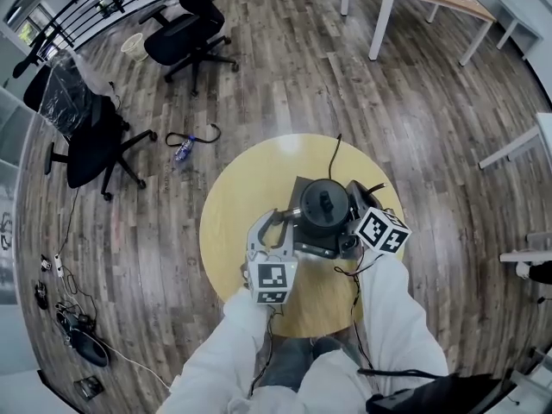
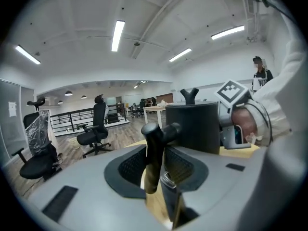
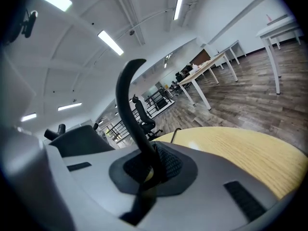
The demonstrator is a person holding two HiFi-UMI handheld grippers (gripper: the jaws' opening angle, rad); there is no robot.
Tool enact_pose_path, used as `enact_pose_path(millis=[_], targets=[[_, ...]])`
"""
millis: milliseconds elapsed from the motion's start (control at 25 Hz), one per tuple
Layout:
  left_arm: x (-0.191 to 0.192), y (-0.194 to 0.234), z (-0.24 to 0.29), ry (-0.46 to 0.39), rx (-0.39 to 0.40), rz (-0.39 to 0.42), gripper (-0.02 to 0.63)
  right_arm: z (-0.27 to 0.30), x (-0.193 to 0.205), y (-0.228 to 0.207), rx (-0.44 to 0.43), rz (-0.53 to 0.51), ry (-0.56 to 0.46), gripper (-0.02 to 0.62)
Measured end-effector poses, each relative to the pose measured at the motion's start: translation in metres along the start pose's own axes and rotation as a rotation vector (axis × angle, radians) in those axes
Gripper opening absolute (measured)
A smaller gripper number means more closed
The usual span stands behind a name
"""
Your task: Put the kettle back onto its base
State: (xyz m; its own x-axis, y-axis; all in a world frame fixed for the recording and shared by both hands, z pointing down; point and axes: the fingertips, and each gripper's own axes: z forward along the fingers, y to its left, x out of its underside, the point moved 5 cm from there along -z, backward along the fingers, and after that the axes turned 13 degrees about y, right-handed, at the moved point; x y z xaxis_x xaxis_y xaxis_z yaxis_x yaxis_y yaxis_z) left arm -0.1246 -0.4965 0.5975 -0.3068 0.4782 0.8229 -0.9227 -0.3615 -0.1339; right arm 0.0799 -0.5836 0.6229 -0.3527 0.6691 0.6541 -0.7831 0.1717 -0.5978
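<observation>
My left tool (image 1: 272,231) is open, with the handle (image 2: 155,148) loose between its jaws. The kettle (image 1: 323,207) is just ahead, seemingly seated on its base (image 1: 302,192). My right tool (image 3: 147,167) is clamped on a thin black loop (image 3: 126,95), maybe cord. I'd back the left tool straight out without snagging the handle.

Black kettle (image 1: 323,205), black cable (image 3: 126,97), yellow-wood table (image 1: 237,197)

Matt blk plastic kettle (image 1: 323,207), wood tabletop (image 1: 246,188)

White sleeves (image 1: 226,352); grey grippers (image 1: 278,222) w/ b&w marker cubes (image 1: 272,284).
</observation>
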Motion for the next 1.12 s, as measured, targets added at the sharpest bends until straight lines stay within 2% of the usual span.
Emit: enact_pose_path(millis=[160,240,360,480,600,680,800,920,1120], targets=[[0.003,0.0,-0.003,-0.037,0.003,-0.058,0.104,-0.008,0.003,0.001,0.002,0.012,-0.011,0.015],[0.006,0.003,-0.009,-0.052,0.003,-0.105,0.104,-0.015,0.008,0.002,0.008,0.021,-0.011,0.07],[0.008,0.006,-0.022,-0.056,0.012,-0.198,0.104,-0.028,0.015,0.004,0.023,0.009,-0.006,0.112],[0.013,0.005,-0.034,-0.038,0.013,-0.269,0.104,-0.045,0.025,0.005,0.038,-0.015,-0.002,0.114],[0.024,-0.005,-0.046,0.006,0.025,-0.292,0.099,-0.066,0.044,0.004,0.046,-0.02,0.016,0.112],[0.029,-0.014,-0.056,0.02,0.04,-0.314,0.011,-0.08,0.056,0.005,0.066,-0.022,0.029,0.112],[0.029,-0.027,-0.072,0.034,0.049,-0.331,0.0,-0.1,0.066,0.017,0.075,-0.039,0.034,0.103],[0.026,-0.044,-0.092,0.054,0.051,-0.317,0.0,-0.124,0.07,0.039,0.093,-0.146,0.036,0.025],[0.021,-0.085,-0.13,0.117,0.094,-0.333,0.0,-0.167,0.078,0.073,0.125,-0.384,0.06,0.012]])
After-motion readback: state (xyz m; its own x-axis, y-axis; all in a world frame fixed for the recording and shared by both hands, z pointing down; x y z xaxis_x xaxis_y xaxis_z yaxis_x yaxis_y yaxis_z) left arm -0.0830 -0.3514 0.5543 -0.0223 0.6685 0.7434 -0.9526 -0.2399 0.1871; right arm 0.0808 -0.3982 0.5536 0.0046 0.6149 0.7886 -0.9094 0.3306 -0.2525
